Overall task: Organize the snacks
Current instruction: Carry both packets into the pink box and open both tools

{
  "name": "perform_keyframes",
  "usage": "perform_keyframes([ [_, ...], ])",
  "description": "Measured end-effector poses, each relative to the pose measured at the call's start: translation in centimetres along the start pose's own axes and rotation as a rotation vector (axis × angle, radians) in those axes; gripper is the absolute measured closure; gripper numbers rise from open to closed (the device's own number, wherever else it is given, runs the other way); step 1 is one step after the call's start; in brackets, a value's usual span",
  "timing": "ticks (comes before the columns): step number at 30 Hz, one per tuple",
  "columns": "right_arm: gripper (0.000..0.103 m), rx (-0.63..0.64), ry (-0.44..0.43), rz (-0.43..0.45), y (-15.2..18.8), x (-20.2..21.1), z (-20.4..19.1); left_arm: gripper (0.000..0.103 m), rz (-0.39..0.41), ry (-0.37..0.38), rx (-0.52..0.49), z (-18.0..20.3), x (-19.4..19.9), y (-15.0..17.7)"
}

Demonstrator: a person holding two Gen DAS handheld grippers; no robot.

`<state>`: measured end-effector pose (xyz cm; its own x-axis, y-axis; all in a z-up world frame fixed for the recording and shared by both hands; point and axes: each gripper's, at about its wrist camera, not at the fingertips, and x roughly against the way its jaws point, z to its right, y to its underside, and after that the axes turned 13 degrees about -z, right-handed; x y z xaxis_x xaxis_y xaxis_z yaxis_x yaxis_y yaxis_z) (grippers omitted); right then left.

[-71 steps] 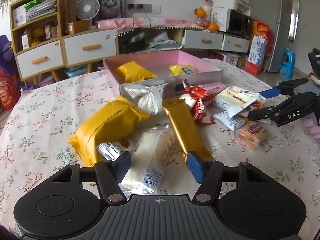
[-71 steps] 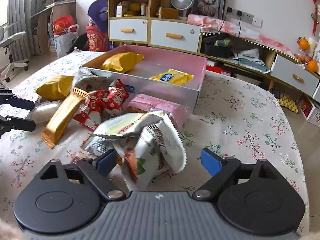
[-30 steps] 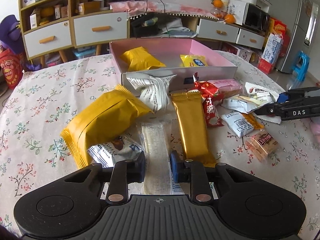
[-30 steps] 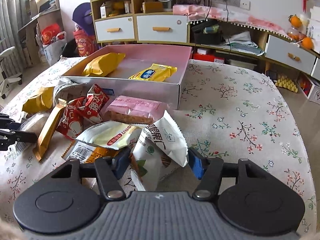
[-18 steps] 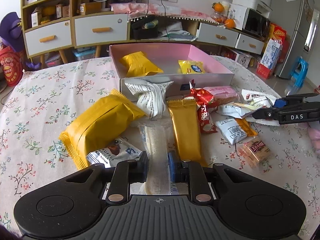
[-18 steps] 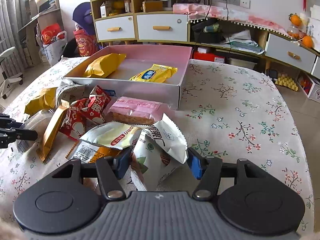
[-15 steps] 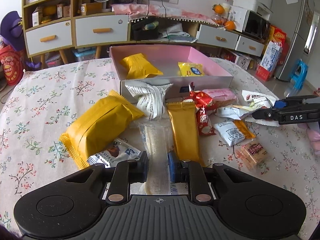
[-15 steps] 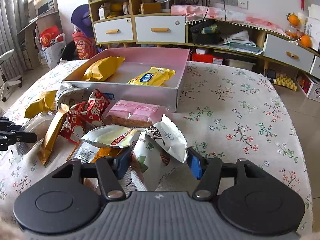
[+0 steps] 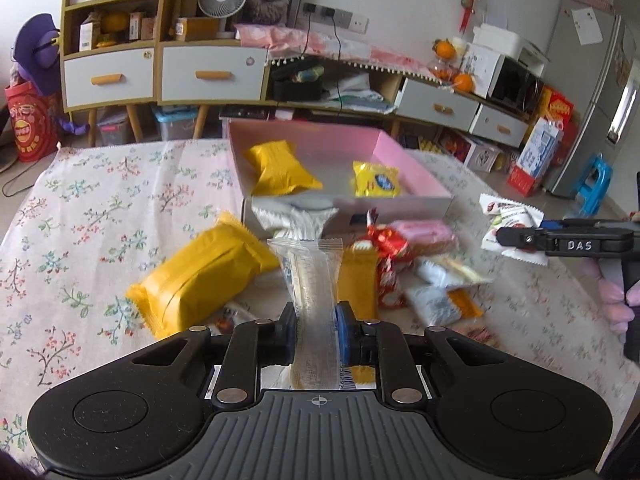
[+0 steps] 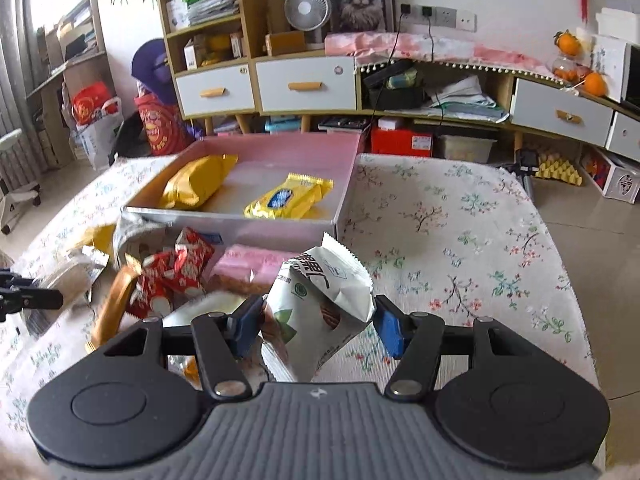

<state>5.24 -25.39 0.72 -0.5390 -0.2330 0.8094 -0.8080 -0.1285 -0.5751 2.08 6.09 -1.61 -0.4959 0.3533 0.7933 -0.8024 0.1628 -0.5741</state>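
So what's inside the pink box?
Inside the open pink cardboard box lie two snacks: a plain yellow foil packet and a smaller yellow packet with a blue label. Its near grey wall hides the front floor strip.

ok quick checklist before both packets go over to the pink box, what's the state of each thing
1. Left gripper shut on the clear packet: ok, pads pinch its lower part.
2. Right gripper shut on the white packet: ok, though the pads grip only its edges.
3. Both packets clear of the pile: ok, each is off the tablecloth.
4. Room in the pink box: ok, only a yellow pack and a yellow biscuit bag are inside.
5. Near wall of the box unobstructed: not ok, a silver packet leans on it.
6. Clear packet's seal intact: cannot tell.
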Motion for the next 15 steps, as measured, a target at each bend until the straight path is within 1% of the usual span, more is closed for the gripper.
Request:
perform_keyframes([
  [8,0.047,-0.040,-0.024,0.034,-2.6,-0.4,-0.6,0.086,0.048,0.028,0.012,2.2,-0.1,-2.8],
  [11,0.047,-0.050,-0.039,0.041,-3.6,-0.8,-1.0,0.086,0.064,0.042,0.024,3.0,-0.6,-4.1],
  [15,0.047,-0.079,-0.064,0.044,-4.8,-1.7,-1.0,0.086,0.073,0.039,0.036,3.8,-2.0,-6.1],
])
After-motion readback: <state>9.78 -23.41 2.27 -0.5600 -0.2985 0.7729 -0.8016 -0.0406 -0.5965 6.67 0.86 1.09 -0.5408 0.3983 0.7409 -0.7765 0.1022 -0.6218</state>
